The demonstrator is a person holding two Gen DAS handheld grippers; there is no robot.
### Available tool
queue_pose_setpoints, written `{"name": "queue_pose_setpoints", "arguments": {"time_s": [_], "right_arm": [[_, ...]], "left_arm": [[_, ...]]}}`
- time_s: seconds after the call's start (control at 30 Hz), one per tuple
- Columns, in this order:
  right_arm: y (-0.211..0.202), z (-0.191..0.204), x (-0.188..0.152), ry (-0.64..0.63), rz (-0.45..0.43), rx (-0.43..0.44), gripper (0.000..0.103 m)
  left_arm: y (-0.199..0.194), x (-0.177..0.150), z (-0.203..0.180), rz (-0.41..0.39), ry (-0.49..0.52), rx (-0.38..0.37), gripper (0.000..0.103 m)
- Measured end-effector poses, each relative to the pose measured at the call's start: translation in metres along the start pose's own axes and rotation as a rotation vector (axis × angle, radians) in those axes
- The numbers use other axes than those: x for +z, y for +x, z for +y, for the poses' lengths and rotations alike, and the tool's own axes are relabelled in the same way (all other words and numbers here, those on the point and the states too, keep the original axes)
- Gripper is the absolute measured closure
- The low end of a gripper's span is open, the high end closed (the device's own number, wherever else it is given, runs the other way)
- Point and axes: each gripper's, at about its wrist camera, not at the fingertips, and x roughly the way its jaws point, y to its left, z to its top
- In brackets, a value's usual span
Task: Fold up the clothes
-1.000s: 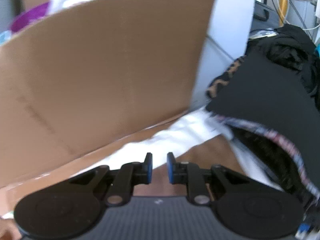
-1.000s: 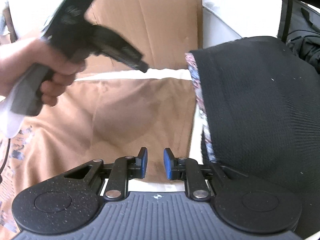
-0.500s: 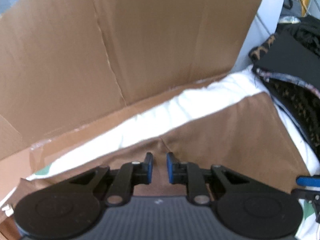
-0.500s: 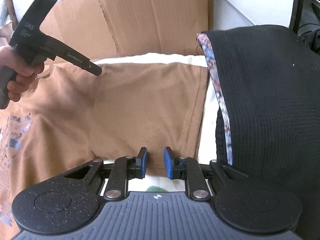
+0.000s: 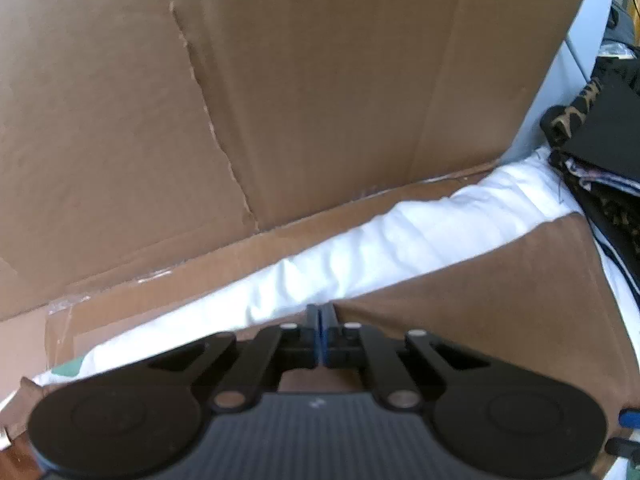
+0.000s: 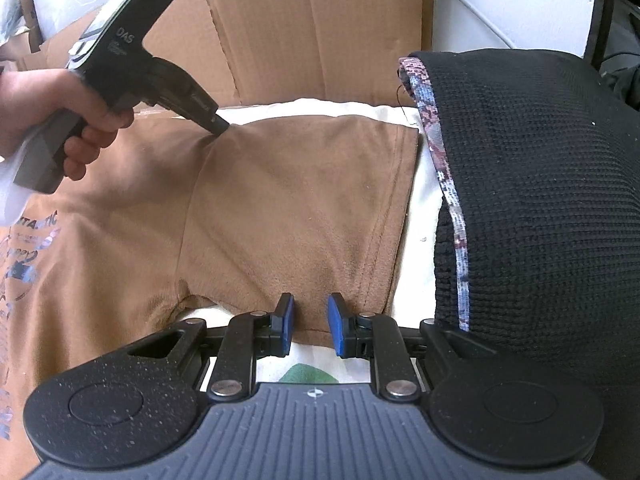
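Now left gripper (image 5: pixel 320 334) pinching brown cotton t-shirt (image 6: pixel 280 208) shoulder; right gripper (image 6: pixel 310 330) gaping beside sleeve; shirt lying flat, folding left.

White padded bedding (image 5: pixel 400 240) as the carrying surface, wrinkled along its far edge, with a green leaf print (image 6: pixel 308 374) showing at the near edge. Brown T-shirt (image 6: pixel 280 208) spread flat directly on it, one short sleeve laid out toward the right, blue printed lettering (image 6: pixel 24 248) on the chest at far left. Just right of the sleeve, a strip of bare white, then a stack of dark folded clothes (image 6: pixel 540 200) resting on the same surface, black knit on top with a patterned trim. Flattened cardboard (image 5: pixel 280 100) standing against the far edge of the bedding.
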Motion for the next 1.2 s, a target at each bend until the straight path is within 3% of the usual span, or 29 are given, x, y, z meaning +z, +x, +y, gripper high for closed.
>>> {"name": "queue_pose_setpoints", "arguments": {"time_s": [0.3,0.37,0.43,0.47,0.63,0.93,1.07,1.2], "right_arm": [[0.0,0.004,-0.003,0.019,-0.003,-0.01,0.078],[-0.001,0.004,0.0,0.024,0.013,-0.013,0.078],[-0.001,0.005,0.003,0.021,0.033,-0.016,0.078],[0.0,0.006,0.005,0.013,0.046,-0.018,0.078],[0.001,0.012,0.017,-0.042,0.123,-0.031,0.077],[-0.029,0.004,0.033,-0.008,0.18,-0.004,0.075],[-0.054,0.0,0.045,0.031,0.168,0.019,0.062],[-0.084,0.0,0.062,0.048,0.148,0.051,0.06]], "left_arm": [[-0.005,0.005,-0.006,0.046,0.012,0.047,0.101],[-0.013,0.004,-0.005,0.071,0.019,0.062,0.091],[-0.023,-0.001,-0.001,0.089,0.023,0.079,0.069],[-0.03,-0.005,0.003,0.097,0.023,0.087,0.068],[-0.067,-0.029,0.026,0.164,0.006,0.121,0.066],[-0.14,-0.054,0.049,0.213,-0.042,0.184,0.061],[-0.175,-0.056,0.052,0.224,-0.069,0.204,0.056],[-0.213,-0.052,0.053,0.227,-0.094,0.217,0.056]]}}
